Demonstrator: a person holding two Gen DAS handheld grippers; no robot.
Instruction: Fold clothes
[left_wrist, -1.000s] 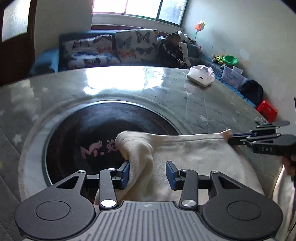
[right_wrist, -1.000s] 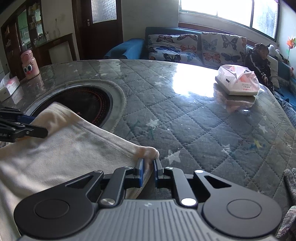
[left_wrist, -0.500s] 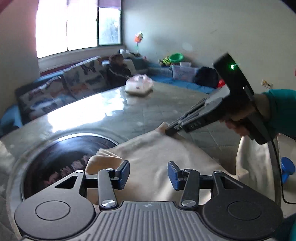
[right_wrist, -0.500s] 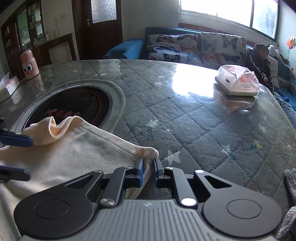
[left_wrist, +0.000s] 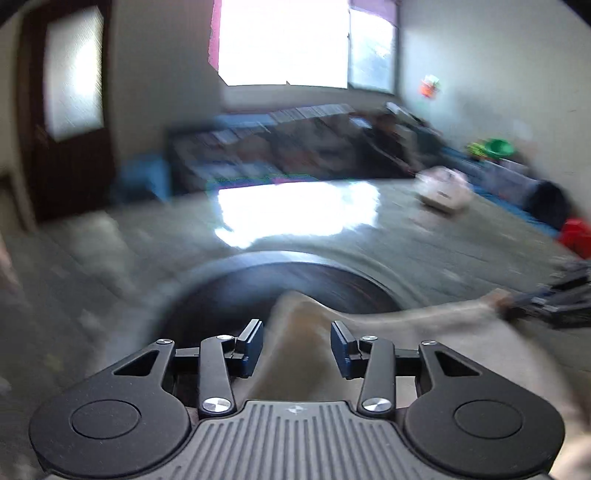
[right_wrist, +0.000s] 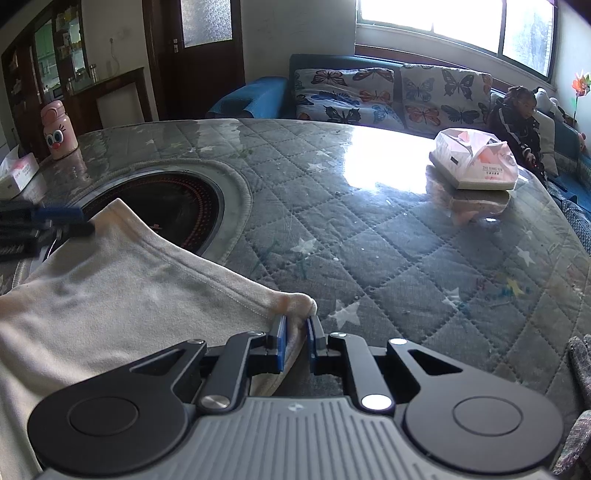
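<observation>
1. Left wrist view, heavily blurred: the left tool stands with its blue pads apart, a moderate gap between them. A raised corner of the cream garment lies in that gap, but neither pad visibly presses on it, so it holds nothing.
2. Same view: the garment spreads from the tool toward the right edge, its near corner over the dark round inset in the table. At the right edge the right tool pinches the garment's far corner.
3. Same view: a white bag sits far back on the table; its details are too smeared to read.
4. Right wrist view, sharp: the right tool is closed narrow on a bunched corner of the cream garment, with cloth squeezed between the blue pads.
5. Same view: the garment lies on the quilted table to the left of the tool, its hemmed edge running up to a peak beside the dark round inset. The left tool, blurred, is at that peak; whether it touches the cloth I cannot tell.
6. Same view: the white bag rests well apart at the right, a pink bottle and a tissue box at the left rim.
</observation>
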